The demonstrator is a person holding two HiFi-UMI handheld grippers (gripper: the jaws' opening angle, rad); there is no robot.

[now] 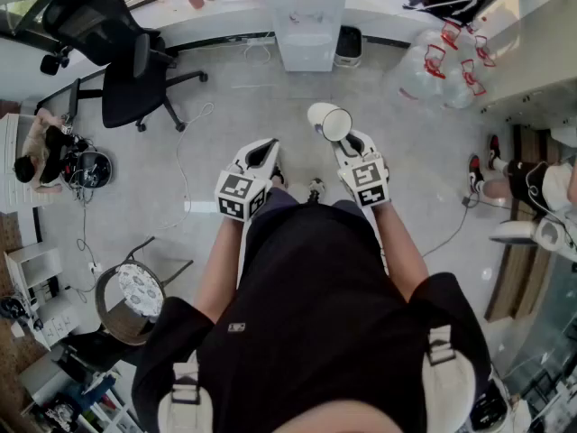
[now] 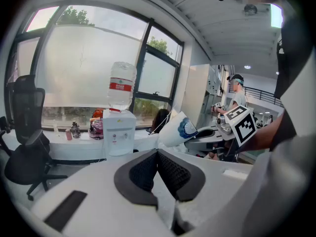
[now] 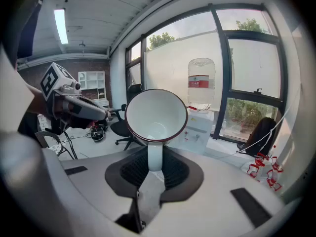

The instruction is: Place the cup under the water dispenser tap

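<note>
A white cup (image 1: pixel 329 121) with a dark rim is held by its handle in my right gripper (image 1: pixel 337 140), which is shut on it. In the right gripper view the cup (image 3: pixel 155 115) tilts with its mouth toward the camera, and the handle is pinched between the pads of the right gripper (image 3: pixel 154 164). The white water dispenser (image 1: pixel 306 16) stands ahead by the window, some way beyond the cup; it shows with its bottle as the dispenser (image 3: pixel 197 127) behind the cup. My left gripper (image 1: pixel 268 149) hangs beside the right, shut and empty; the left gripper (image 2: pixel 158 154) sees the cup (image 2: pixel 177 130) to its right.
A black office chair (image 1: pixel 126 57) stands at the left of the dispenser. Empty water bottles with red handles (image 1: pixel 442 61) lie at the right. A round stool (image 1: pixel 135 291) and floor cables are at the left. People are at the far left (image 1: pixel 41 147) and far right (image 1: pixel 532 183).
</note>
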